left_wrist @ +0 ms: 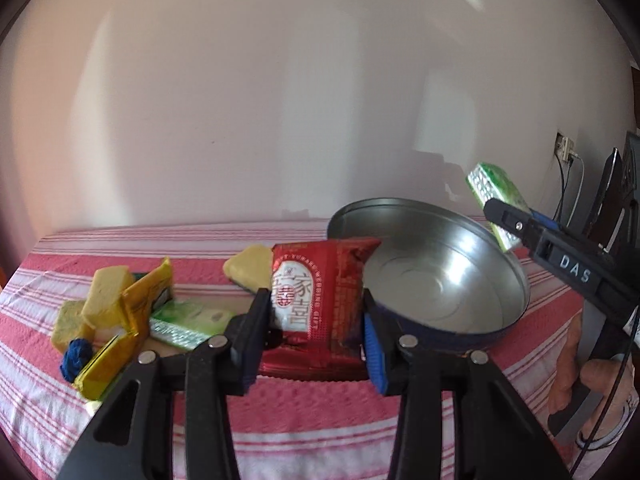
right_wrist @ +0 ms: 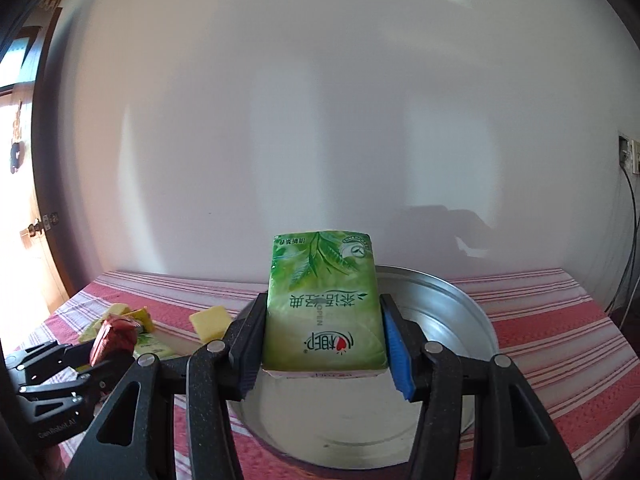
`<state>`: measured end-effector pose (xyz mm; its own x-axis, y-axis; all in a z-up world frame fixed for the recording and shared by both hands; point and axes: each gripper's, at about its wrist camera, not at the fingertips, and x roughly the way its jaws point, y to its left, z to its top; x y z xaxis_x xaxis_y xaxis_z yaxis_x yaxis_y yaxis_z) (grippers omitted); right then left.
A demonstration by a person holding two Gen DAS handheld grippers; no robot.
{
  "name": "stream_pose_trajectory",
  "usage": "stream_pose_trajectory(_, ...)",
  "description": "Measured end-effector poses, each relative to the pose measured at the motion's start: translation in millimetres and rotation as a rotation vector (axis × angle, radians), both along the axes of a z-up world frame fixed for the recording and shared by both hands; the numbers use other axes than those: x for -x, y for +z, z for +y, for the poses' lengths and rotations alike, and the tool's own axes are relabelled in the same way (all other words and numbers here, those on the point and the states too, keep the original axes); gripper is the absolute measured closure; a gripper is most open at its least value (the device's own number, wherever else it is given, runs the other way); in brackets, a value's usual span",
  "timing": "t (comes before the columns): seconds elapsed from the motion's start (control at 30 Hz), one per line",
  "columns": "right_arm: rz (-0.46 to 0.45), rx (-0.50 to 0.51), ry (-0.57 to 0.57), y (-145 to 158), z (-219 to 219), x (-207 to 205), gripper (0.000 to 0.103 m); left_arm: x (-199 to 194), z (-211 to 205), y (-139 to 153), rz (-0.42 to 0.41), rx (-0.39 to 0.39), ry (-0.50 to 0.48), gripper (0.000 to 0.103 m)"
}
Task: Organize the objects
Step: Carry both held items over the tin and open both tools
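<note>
My left gripper (left_wrist: 316,320) is shut on a red snack packet (left_wrist: 316,304) and holds it just above the striped cloth, left of the round metal tin (left_wrist: 448,280). My right gripper (right_wrist: 324,340) is shut on a green tissue pack (right_wrist: 324,308) and holds it over the tin (right_wrist: 460,320). In the left wrist view the right gripper (left_wrist: 504,220) holds that green pack (left_wrist: 496,196) above the tin's right rim. In the right wrist view the left gripper (right_wrist: 100,360) with the red packet (right_wrist: 114,338) shows at the lower left.
On the red striped cloth (left_wrist: 300,420) to the left lie yellow sponges (left_wrist: 106,296), yellow packets (left_wrist: 136,320), a second green tissue pack (left_wrist: 188,322), a blue knot (left_wrist: 76,354) and another yellow sponge (left_wrist: 250,266). A white wall stands behind the table.
</note>
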<state>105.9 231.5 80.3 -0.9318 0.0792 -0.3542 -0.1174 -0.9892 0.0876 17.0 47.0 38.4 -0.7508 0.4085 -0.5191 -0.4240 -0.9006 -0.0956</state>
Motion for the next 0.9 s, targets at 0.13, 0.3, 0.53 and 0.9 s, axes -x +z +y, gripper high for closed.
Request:
stream_pose_trajectory(0.13,-0.046,-0.021,-0.039,-11,27,10,0.048,11,43,3,-0.001,-0.003,-0.061,0.061)
stream_pose_trajectory(0.3,-0.144,-0.056,-0.067,-31,40,29,0.048,23,87,-5,-0.038,0.009,-0.092,0.061)
stream_pose_trajectory(0.53,-0.225,-0.113,-0.071,-45,42,36,0.048,35,114,-26,-0.109,0.032,-0.099,0.061)
stream_pose_trajectory(0.9,-0.267,-0.068,-0.087,-55,41,35,0.032,23,106,-21,-0.073,0.103,-0.04,0.053)
